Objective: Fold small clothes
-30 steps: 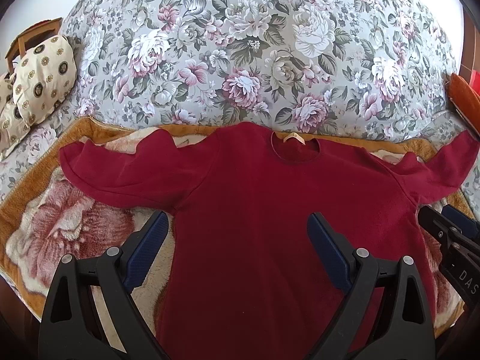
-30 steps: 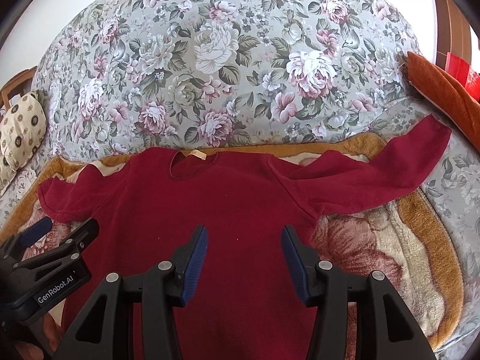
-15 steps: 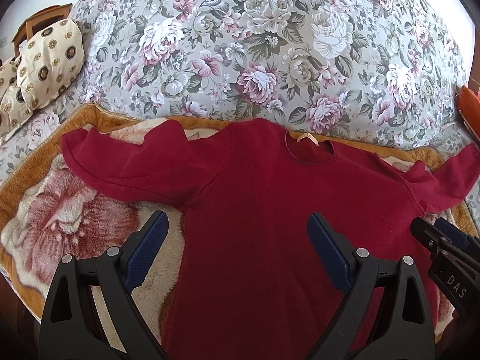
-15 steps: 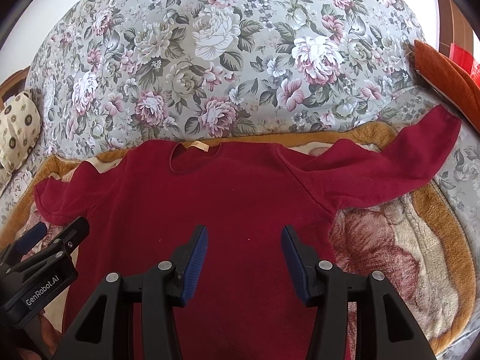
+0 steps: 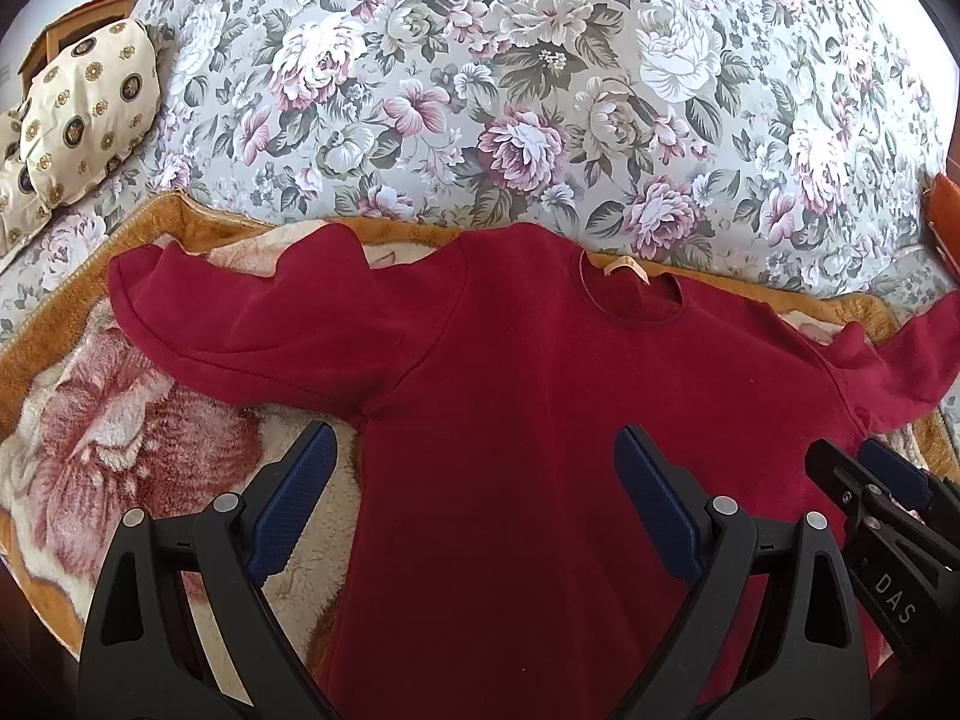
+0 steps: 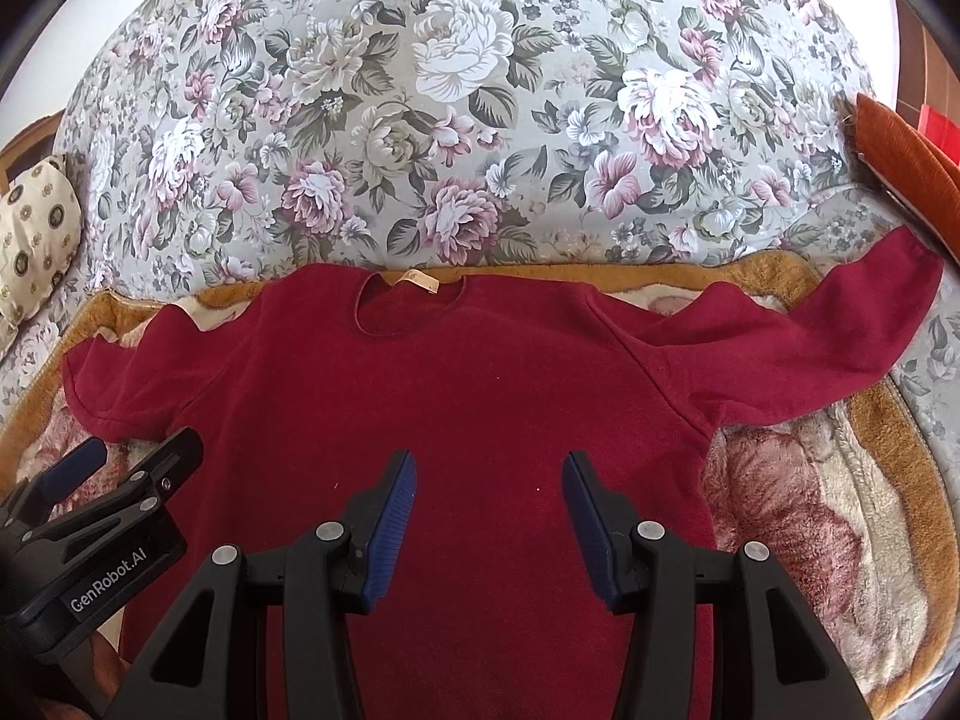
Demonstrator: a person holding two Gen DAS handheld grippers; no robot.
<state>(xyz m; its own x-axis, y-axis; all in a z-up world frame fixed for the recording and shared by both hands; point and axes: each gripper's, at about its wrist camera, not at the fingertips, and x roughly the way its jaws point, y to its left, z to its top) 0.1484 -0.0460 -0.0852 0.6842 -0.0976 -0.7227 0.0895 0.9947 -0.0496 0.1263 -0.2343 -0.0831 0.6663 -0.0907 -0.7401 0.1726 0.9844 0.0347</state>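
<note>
Left wrist view | red top (image 5: 510, 420) flat, sleeves out at 9 and 3, ready for folding | left gripper (image 5: 474, 480) fingers apart | right gripper (image 6: 489, 501) fingers apart, empty

A fluffy blanket (image 5: 120, 450) with a big pink flower lies on the flowery bed (image 5: 480, 90). A spotted pillow (image 5: 84, 114) sits beside it.

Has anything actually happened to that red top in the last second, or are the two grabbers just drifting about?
Only drifting. Both cameras' views slid a little: the red top now sits lower in each picture, so the grippers seem to have tilted or eased forward. Nothing was gripped or released. The left gripper and right gripper remain open above the top, which lies spread flat, sleeves out, on the blanket.
</note>
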